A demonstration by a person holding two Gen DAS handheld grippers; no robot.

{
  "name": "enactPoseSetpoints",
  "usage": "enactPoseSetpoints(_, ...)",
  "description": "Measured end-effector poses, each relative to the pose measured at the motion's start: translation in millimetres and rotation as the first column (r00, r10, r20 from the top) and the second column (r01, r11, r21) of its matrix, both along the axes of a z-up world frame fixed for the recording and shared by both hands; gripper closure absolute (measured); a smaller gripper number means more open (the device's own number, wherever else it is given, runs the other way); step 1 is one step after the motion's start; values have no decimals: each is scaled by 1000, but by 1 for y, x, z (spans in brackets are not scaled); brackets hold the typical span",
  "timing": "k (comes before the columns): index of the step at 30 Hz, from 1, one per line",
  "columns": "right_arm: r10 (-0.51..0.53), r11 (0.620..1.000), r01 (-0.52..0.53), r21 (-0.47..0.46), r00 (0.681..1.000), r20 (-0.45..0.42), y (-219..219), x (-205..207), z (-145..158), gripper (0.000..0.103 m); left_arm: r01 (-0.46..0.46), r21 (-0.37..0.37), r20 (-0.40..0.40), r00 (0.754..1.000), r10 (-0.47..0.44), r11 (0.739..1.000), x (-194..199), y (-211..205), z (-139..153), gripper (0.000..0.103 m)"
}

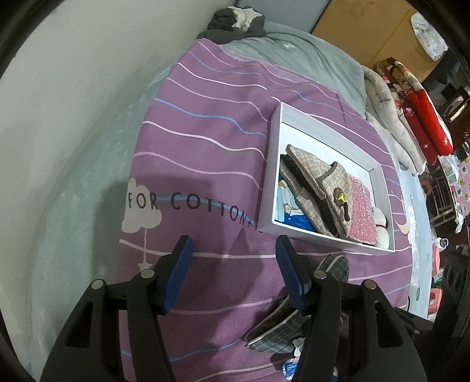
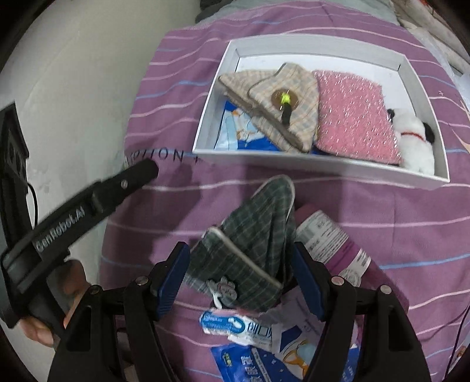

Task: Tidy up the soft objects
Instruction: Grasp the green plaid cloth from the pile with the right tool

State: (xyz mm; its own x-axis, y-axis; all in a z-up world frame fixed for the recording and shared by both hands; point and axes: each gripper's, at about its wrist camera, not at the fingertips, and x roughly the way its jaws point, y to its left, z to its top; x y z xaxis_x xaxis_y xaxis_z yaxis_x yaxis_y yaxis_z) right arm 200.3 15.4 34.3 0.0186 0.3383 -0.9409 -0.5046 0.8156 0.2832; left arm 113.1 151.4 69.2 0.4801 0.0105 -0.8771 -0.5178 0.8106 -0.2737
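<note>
A white box [image 1: 265,173] [image 2: 299,163] lies on a purple striped bedspread [image 1: 205,141]. It holds beige plaid slippers [image 1: 317,188] [image 2: 282,102], a pink glittery cloth [image 2: 352,117], a white plush toy [image 2: 417,147] and a blue packet [image 2: 235,129]. Dark green plaid slippers [image 2: 249,241] [image 1: 282,326] lie in front of the box. My right gripper [image 2: 241,276] is open, its blue pads either side of the green slippers. My left gripper [image 1: 235,273] is open and empty above the bedspread, left of the green slippers; it also shows in the right wrist view [image 2: 138,176].
Several plastic packets [image 2: 264,332] and a purple packet [image 2: 337,244] lie near the green slippers. A grey blanket [image 1: 293,58] and dark clothes [image 1: 235,20] lie at the bed's far end. A wall [image 1: 58,117] runs along the left. Folded quilts [image 1: 411,117] are stacked at right.
</note>
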Motion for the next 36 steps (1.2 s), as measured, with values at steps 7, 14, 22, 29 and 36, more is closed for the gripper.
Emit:
enactPoseSetpoints(7,21,999,-21,-33,1000,6,-1,-12,-3,32,84,-6,-18,996,-84,996,4,-12,-1,43)
enactPoseSetpoints(14,45,998,-43,-48,999,27,5,-18,-12,32,98,6,-35,995,-97,995,3,-15,-1,43)
enactPoseSetpoints(22,19,1000,-17,-22,998,65,12,-23,-29,43,41,-4,-22,999,-41,999,-5,-3,2,43)
enactPoseSetpoints(29,-83,989,80,123,996,18,-18,-6,-18,89,35,2,-20,999,-35,999,-4,-4,5,43)
enactPoseSetpoints(36,-90,959,86,271,996,1,-36,0,8,92,12,16,25,1000,-12,1000,-11,-7,20,43)
